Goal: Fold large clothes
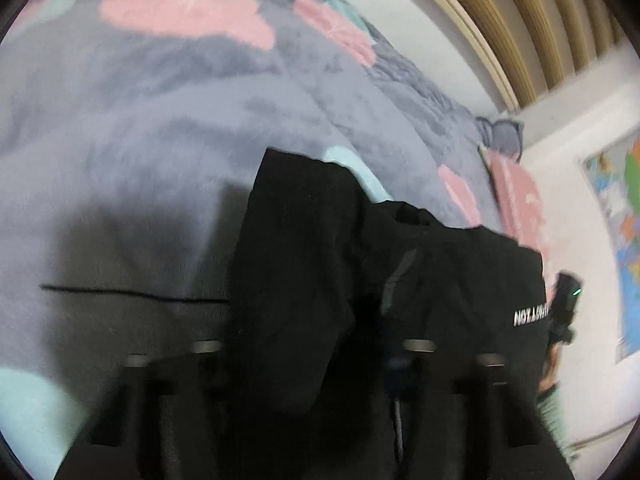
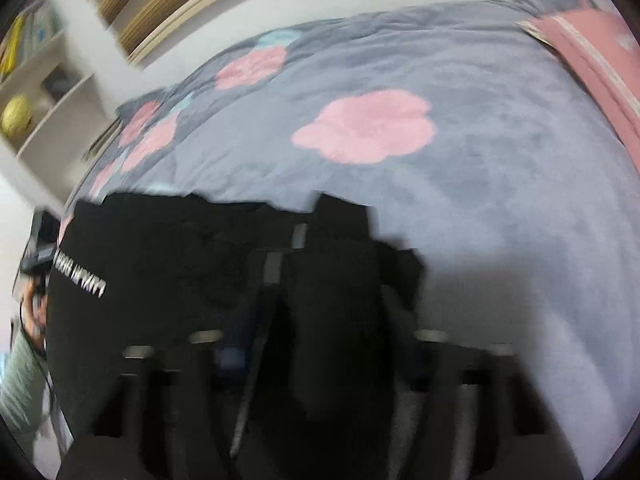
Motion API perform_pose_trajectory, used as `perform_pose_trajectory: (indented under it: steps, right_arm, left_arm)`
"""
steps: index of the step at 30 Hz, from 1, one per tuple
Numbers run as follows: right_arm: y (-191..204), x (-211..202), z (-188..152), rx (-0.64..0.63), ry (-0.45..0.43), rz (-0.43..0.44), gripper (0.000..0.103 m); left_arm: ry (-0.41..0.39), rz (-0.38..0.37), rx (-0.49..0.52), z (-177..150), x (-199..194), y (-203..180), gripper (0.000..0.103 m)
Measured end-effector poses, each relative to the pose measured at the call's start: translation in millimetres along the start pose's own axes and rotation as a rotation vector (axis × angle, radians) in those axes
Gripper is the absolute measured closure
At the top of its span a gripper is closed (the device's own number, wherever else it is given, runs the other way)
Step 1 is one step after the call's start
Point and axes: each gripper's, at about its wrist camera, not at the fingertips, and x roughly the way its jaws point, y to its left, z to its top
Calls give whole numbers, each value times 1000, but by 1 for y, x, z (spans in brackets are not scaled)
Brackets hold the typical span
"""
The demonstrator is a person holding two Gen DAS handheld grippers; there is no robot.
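A black garment with white lettering hangs lifted over a grey-blue blanket on a bed. My left gripper is shut on a bunch of its cloth, which rises between the jaws and hides the tips. In the right wrist view the same black garment spreads to the left, and my right gripper is shut on another bunched fold. The cloth stretches between the two grippers. The other hand's gripper shows at the garment's far edge in each view: the right one and the left one.
The blanket has pink and teal cloud shapes. A pink pillow lies at the bed's head by a slatted wooden headboard. A white shelf holds a yellow ball. A map poster hangs on the wall. A green sleeve shows.
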Motion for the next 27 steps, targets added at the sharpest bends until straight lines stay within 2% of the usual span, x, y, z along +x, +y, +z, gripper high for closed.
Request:
perform_pose_trajectory:
  steps: [1,6,7,9,10,12,14,16,18,20,23,24,26,27]
  right_arm:
    - [7,-7,-1,-34,-24,-32,83]
    - [15,-65,12,-35,-184,-109,89]
    - [18,-79,20,-31,-220,-129,89]
    - [27,-97,34,-27,-265,-128,89]
    - [35,-103,42,-42,-286,-157,89]
    - [47,-104,54,-65,-309,-214,89]
    - [47,-92,65,-41,-297,-253,89]
    - [43,-65,70,-24,-246,-302,89]
    - [28,-22,70,-4,-144,-343,89]
    - [9,21,58,34,-28,-339,89]
    - [-11,63,38,81,62,-303,77]
    - [-16,65,36,104,59,-289,75]
    - [-20,64,38,119,60,-279,70]
    - [-20,62,38,119,65,-280,63]
  left_arm:
    - [-20,30,36,-2,-7,-7,79]
    - [-136,63,96,-5,-60,-34,88]
    - [-179,59,98,-2,-74,-38,90]
    - [-232,-6,78,4,-97,-41,90]
    - [-263,-23,65,7,-108,-43,90]
    - [-310,-15,70,12,-119,-48,91]
    - [-321,13,46,21,-113,-47,91]
    - [-290,48,-5,28,-93,-35,91]
    - [-236,82,-64,31,-63,-18,91]
    - [-146,106,-137,30,-22,8,91]
    - [-77,69,-229,21,17,37,85]
    - [-76,43,-250,19,21,42,84]
    - [-82,22,-246,19,19,45,83]
    - [-93,20,-228,20,15,44,81]
